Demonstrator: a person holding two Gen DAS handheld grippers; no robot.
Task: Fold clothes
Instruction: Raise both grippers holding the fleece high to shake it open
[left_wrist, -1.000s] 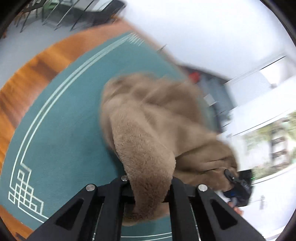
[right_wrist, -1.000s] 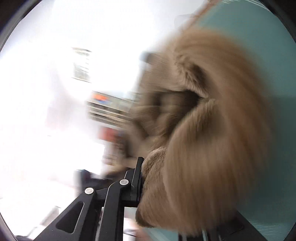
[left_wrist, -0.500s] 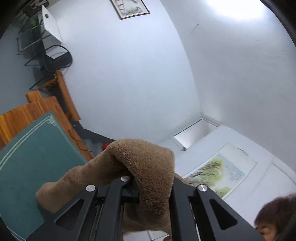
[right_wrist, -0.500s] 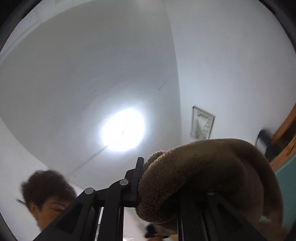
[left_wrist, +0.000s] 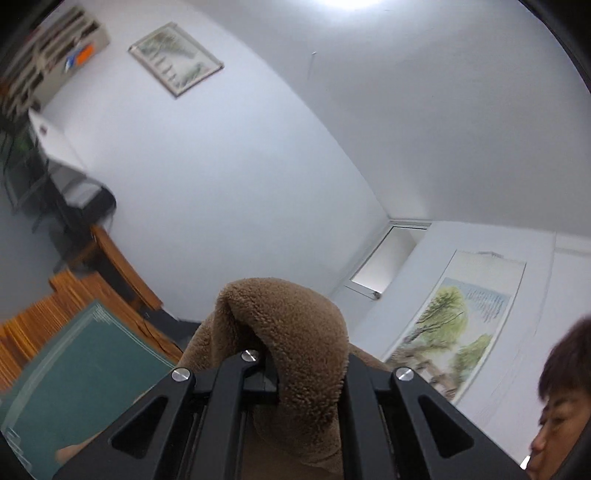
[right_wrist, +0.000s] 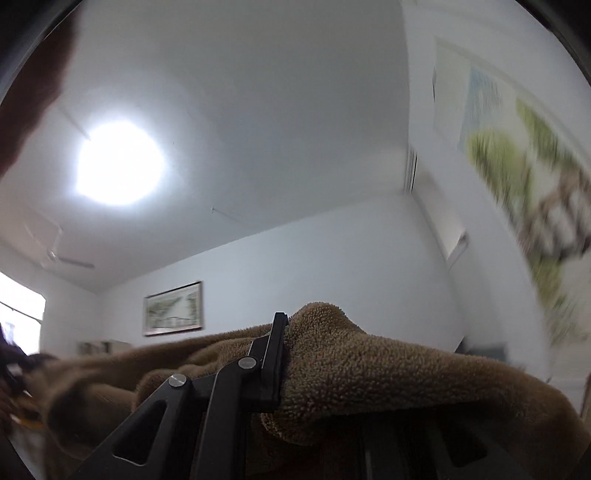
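A brown fleece garment is held up in the air by both grippers. My left gripper is shut on a thick fold of it, which bulges over the fingers and hangs down behind. My right gripper is shut on another part of the garment, which drapes over the right finger and stretches away to the left. Both cameras point upward at walls and ceiling.
A green mat on a wooden table shows at lower left in the left wrist view. The person's head is at lower right. Framed pictures hang on white walls. A ceiling lamp glares.
Both grippers have lifted the garment off the green mat and tilted upward. The views swung from the mat to walls and ceiling. The right camera has turned further toward the far wall.
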